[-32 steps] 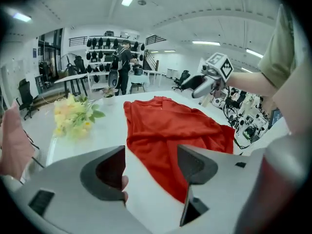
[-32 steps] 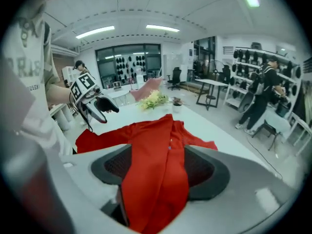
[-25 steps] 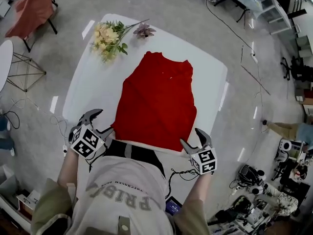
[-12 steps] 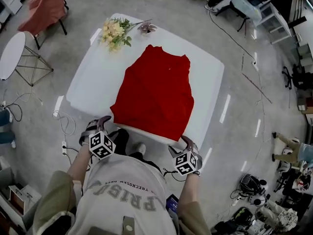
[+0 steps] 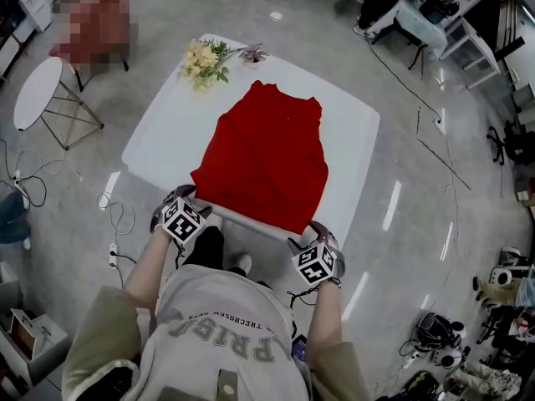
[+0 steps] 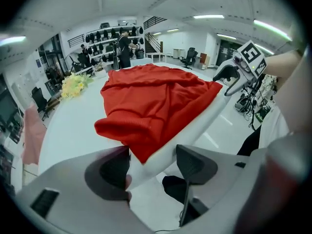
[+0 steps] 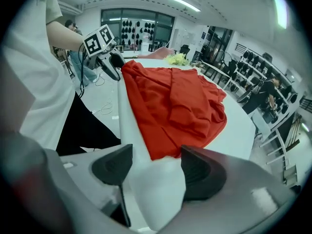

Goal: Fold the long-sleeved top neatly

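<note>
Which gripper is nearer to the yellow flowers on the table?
Left. The left gripper is at the near table edge, on the side of the flowers; the right gripper is at the opposite near corner.

The person wore a pale T-shirt point(image 5: 219, 312) with grey lettering, olive sleeves point(image 5: 99, 341) and black trousers point(image 5: 206, 247). The grey left gripper point(image 6: 153, 167) and right gripper point(image 7: 156, 172) bore black-and-white marker cubes point(image 5: 182, 220).
</note>
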The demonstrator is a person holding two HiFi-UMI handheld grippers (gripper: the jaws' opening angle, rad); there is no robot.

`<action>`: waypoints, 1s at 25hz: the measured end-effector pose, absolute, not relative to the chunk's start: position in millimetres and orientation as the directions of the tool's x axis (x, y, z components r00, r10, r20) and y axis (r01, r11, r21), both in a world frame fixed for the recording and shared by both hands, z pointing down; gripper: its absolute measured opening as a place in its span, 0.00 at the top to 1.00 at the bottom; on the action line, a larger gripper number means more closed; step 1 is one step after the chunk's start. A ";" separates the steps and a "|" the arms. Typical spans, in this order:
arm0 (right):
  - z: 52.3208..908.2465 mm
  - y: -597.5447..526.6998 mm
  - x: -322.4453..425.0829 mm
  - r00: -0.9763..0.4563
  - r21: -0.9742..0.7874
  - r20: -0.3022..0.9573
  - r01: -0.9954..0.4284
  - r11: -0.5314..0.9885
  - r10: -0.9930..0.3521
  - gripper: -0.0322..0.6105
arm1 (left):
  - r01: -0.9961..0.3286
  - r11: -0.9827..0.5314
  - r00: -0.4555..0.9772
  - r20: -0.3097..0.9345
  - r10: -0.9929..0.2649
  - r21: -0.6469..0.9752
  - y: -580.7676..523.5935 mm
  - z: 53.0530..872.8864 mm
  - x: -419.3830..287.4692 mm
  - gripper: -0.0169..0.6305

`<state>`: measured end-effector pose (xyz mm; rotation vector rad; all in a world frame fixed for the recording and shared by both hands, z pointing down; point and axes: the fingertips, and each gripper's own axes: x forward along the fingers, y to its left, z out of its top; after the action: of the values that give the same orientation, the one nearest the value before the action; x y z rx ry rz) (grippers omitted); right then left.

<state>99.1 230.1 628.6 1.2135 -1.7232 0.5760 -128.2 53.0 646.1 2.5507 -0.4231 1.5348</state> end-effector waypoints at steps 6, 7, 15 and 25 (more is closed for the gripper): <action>619.3 225.3 104.1 -0.102 0.108 0.868 -0.917 0.385 -0.486 0.60 | -0.299 -0.954 0.444 0.879 -0.173 -0.037 52.1 640.4 -129.7 0.57; 618.3 224.6 105.7 -0.103 0.103 0.868 -0.919 0.380 -0.486 0.65 | -0.300 -0.953 0.448 0.876 -0.179 -0.041 49.7 638.9 -129.9 0.60; 618.9 236.4 101.4 -0.136 0.072 0.882 -0.908 0.414 -0.451 0.93 | -0.312 -0.950 0.505 0.841 -0.194 -0.032 41.7 623.3 -131.6 0.92; 585.9 274.1 74.4 -0.223 0.017 0.864 -0.883 0.468 -0.452 0.93 | -0.247 -0.969 0.519 0.841 -0.154 -0.025 85.4 589.3 -164.4 0.93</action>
<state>74.4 274.1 585.9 1.1244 -1.8481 0.6248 -164.4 85.4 589.3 2.6511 -0.3511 1.4533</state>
